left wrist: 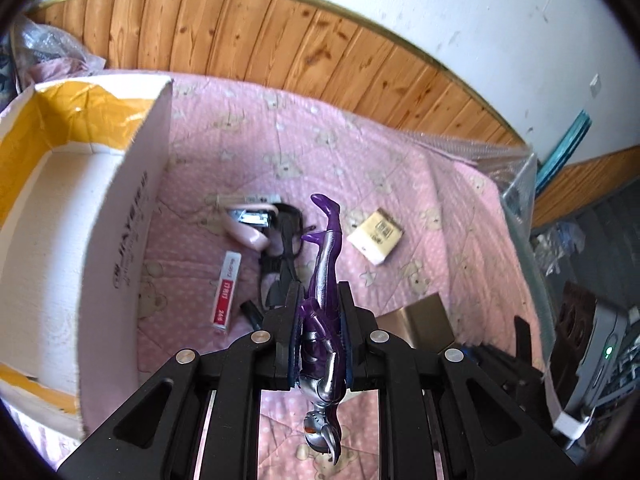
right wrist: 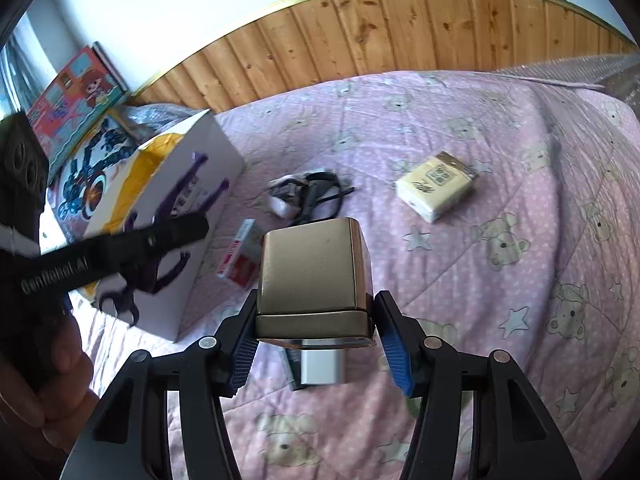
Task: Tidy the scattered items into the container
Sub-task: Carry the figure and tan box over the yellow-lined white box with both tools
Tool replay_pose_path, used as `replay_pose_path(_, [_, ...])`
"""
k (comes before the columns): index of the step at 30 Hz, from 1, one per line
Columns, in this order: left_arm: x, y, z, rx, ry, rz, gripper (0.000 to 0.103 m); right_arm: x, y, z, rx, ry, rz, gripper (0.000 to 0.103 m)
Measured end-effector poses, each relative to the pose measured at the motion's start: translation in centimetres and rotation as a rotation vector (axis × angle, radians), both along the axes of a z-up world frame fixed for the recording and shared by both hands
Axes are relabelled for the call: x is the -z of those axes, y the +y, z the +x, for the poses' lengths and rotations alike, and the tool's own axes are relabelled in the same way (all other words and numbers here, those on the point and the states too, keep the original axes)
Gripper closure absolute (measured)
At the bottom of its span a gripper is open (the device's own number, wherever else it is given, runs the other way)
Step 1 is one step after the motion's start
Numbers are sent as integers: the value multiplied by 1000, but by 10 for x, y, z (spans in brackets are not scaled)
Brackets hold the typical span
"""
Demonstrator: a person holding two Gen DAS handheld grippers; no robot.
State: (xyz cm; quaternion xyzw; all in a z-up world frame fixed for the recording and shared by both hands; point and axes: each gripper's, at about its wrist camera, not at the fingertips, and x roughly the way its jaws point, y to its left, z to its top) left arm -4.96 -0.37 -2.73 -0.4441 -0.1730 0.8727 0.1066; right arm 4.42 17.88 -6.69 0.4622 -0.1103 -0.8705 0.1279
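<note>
My left gripper [left wrist: 319, 308] is shut on a purple and silver action figure [left wrist: 324, 292], held in the air with its legs pointing forward. The open white cardboard box [left wrist: 132, 216] with yellow flaps stands to its left. In the right wrist view the left gripper [right wrist: 168, 228] holds the figure [right wrist: 160, 264] in front of the box [right wrist: 176, 184]. My right gripper [right wrist: 316, 332] is shut on a gold tin box [right wrist: 312, 272] above the pink quilt. A tissue pack [right wrist: 436, 188], black glasses [right wrist: 320, 196] and a red-white packet [right wrist: 240, 256] lie on the quilt.
A pink hair clip [left wrist: 248, 224] and a black pen [left wrist: 252, 312] lie by the glasses [left wrist: 284, 252]. Wood panelling [left wrist: 280, 32] runs behind the bed. Toy boxes [right wrist: 76, 96] stand behind the box. Clear plastic bags [left wrist: 516, 176] sit at the right bed edge.
</note>
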Motion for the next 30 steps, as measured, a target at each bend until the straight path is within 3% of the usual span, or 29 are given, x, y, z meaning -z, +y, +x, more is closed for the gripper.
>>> replay_pose_path(10, [-21, -35, 8, -47, 39, 40, 87, -23, -33, 9, -65, 24, 1, 46])
replay_pose_path(23, [-43, -72, 3, -90, 74, 108, 87, -57, -80, -11, -150, 86, 5, 46])
replay_pose_path(30, [-62, -100, -9, -115, 96, 88, 87, -69, -101, -24, -179, 104, 7, 46])
